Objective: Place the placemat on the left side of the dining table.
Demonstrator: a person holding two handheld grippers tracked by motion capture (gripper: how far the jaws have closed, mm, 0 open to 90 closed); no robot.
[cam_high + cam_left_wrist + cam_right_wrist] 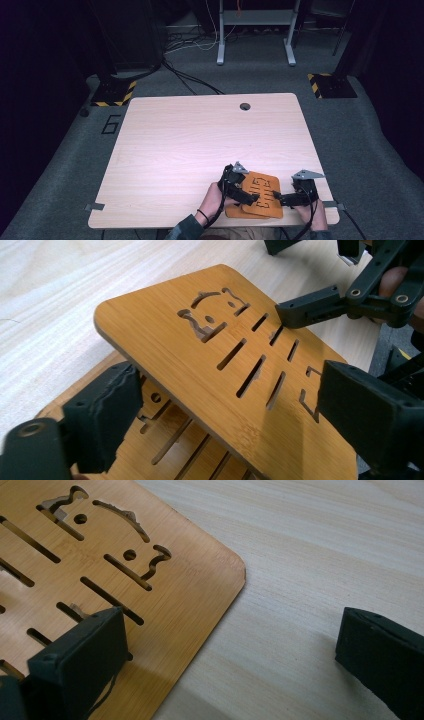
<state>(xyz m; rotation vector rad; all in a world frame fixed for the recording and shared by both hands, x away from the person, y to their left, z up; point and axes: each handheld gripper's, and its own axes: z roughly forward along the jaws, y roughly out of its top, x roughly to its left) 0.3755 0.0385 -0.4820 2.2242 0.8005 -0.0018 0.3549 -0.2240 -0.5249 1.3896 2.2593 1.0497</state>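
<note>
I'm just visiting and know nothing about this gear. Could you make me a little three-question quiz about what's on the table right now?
1. True or false: two bamboo boards lie stacked, the top board tilted above the lower board.
2. Where on the table are the boards? A) far edge by the round hole B) near edge, by the person C) left corner
3. Fill in: one of the right gripper's fingers rests on the top board; the other hangs over the bare ____.

Key: 1 true; 2 B; 3 table. The left gripper is open, its fingers either side of the top board.
</note>
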